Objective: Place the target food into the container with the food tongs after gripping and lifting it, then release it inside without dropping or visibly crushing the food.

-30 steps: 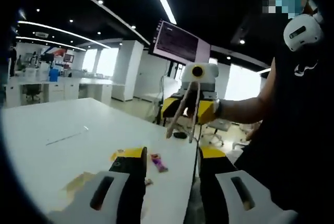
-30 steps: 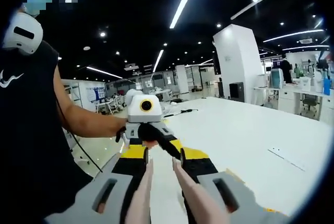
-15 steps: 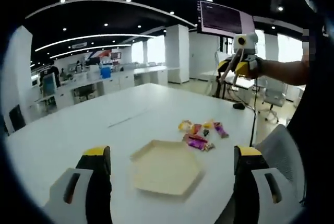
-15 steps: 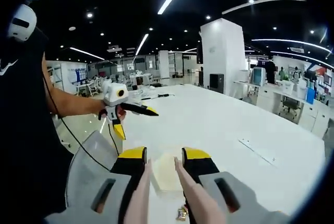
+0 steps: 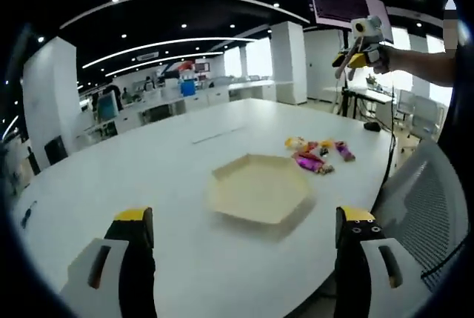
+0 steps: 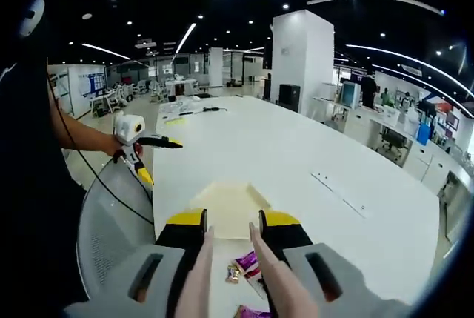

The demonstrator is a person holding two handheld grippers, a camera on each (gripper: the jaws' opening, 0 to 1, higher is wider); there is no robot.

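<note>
A long white worktop (image 5: 148,184) carries a shallow, pale, six-sided tray (image 5: 258,188), which serves here as the landmark and, by judgement, as the container of the task. The tray is bare inside. Just beyond one of its edges, toward the seated side of the worktop, lies a loose cluster of small wrapped food pieces (image 5: 315,153) in magenta, purple, yellow and orange wrappers; they rest on the worktop near the tray but apart from its rim, so the target food has not yet been moved. The wrappers look thin and crinkled, and a firm squeeze would probably dent them. The left hand-held gripper (image 5: 241,247) is held low on the near side of the tray, its jaws spread wide with nothing between them, presumably kept back to leave the approach free. The right hand-held gripper (image 6: 229,233) is raised above the food side of the tray and grasps a pair of pale food tongs (image 6: 275,288) whose two arms run forward between its jaws. The tong tips fall below the frame, so what they hold, if anything, cannot be told. In the right gripper view, the wrapped pieces lie directly under the tongs, a placing that suggests the pick-up is the step in hand.
</note>
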